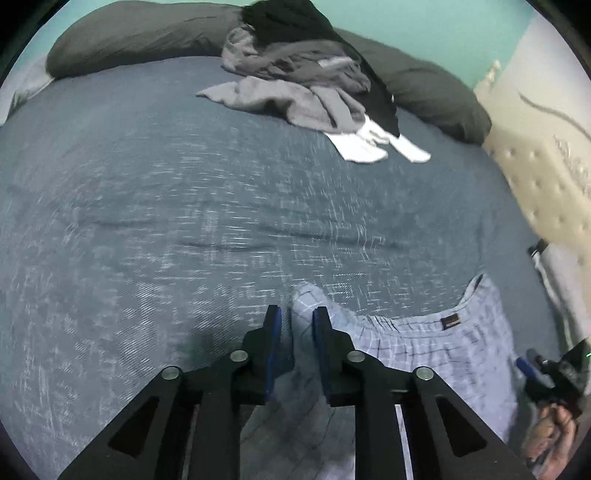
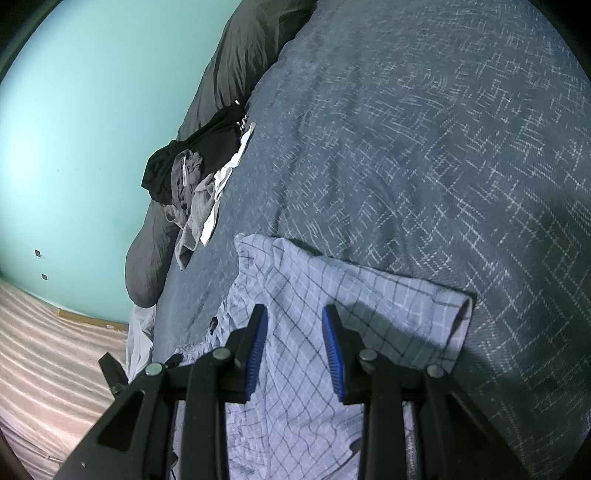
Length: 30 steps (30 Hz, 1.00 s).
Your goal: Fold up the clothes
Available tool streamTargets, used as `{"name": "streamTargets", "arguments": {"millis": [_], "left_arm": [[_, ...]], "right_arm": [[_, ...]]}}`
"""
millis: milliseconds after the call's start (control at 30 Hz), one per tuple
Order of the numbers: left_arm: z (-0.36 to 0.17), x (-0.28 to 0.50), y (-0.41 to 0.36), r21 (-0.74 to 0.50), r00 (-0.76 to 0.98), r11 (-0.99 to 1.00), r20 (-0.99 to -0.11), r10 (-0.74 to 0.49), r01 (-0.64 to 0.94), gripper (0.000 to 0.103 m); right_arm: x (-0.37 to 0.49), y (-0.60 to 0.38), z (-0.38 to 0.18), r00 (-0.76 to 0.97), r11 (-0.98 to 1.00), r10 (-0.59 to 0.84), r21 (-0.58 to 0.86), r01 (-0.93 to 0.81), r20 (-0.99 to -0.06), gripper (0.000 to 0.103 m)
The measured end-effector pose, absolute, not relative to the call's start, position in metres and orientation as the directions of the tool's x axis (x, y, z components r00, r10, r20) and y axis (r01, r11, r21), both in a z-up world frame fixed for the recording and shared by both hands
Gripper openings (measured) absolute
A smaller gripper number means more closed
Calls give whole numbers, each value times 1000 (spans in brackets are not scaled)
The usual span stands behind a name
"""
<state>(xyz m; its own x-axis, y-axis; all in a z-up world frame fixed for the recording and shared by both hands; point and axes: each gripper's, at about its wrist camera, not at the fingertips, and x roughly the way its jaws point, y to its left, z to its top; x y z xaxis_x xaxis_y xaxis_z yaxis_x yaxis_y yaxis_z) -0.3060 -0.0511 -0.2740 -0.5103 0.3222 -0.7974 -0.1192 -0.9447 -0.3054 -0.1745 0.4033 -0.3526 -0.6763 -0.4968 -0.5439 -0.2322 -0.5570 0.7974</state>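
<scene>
Left tongs [image 1: 297,325] are parted a little with a corner of the plaid shorts [image 1: 424,339] sitting between the blue pads; the pads don't look pressed onto the cloth, so I'd call them released. Right tongs [image 2: 294,325] are parted too, hovering over the middle of the same shorts, gripping nothing as far as I can see

The shorts lie near the front edge of the bed [image 1: 184,203], well apart from the clothes pile [image 1: 295,85] up by the pillows [image 1: 140,33]

What could go wrong, my guess: the left tongs only have that one bunched corner in reach, so if they clench too shallow the fabric slips out mid-lift and the fold goes crooked. The shorts also sit close to the mattress edge, so a sloppy drag could pull them off onto the floor. The right tongs could pinch the blanket along with the cloth if they come down too deep

Orientation: in the left view the waistband with the dark label [image 1: 450,320] faces the pillows, legs toward the camera. Long axis looks to run sideways along the waistband, parallel to the front edge, though part of it is hidden
</scene>
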Motion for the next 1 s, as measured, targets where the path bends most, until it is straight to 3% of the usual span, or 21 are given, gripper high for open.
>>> {"name": "streamTargets", "arguments": {"millis": [267, 367, 400, 467, 767, 1000], "left_arm": [[-275, -303, -80, -374, -486, -925, -798, 356, -63, 26], [-270, -309, -81, -403, -481, -913, -789, 381, -62, 35], [-266, -314, -76, -396, -476, -915, -792, 383, -78, 38], [-264, -324, -68, -376, -457, -921, -804, 380, -104, 40], [-278, -353, -58, -432, -401, -898, -811, 426, -80, 40], [-290, -363, -59, -461, -363, -886, -816, 449, -59, 40]], "right_arm": [[-177, 400, -348, -663, -568, -526, 800, -191, -532, 30], [-183, 395, -335, -643, -610, -548, 781, -131, -535, 33], [-184, 393, -330, -641, -625, -548, 773, -114, -538, 38], [-197, 388, -322, -622, -652, -545, 751, -106, -561, 44], [-297, 337, -296, -486, -858, -471, 510, 60, -736, 44], [-338, 318, -305, -421, -910, -413, 381, 162, -808, 44]]}}
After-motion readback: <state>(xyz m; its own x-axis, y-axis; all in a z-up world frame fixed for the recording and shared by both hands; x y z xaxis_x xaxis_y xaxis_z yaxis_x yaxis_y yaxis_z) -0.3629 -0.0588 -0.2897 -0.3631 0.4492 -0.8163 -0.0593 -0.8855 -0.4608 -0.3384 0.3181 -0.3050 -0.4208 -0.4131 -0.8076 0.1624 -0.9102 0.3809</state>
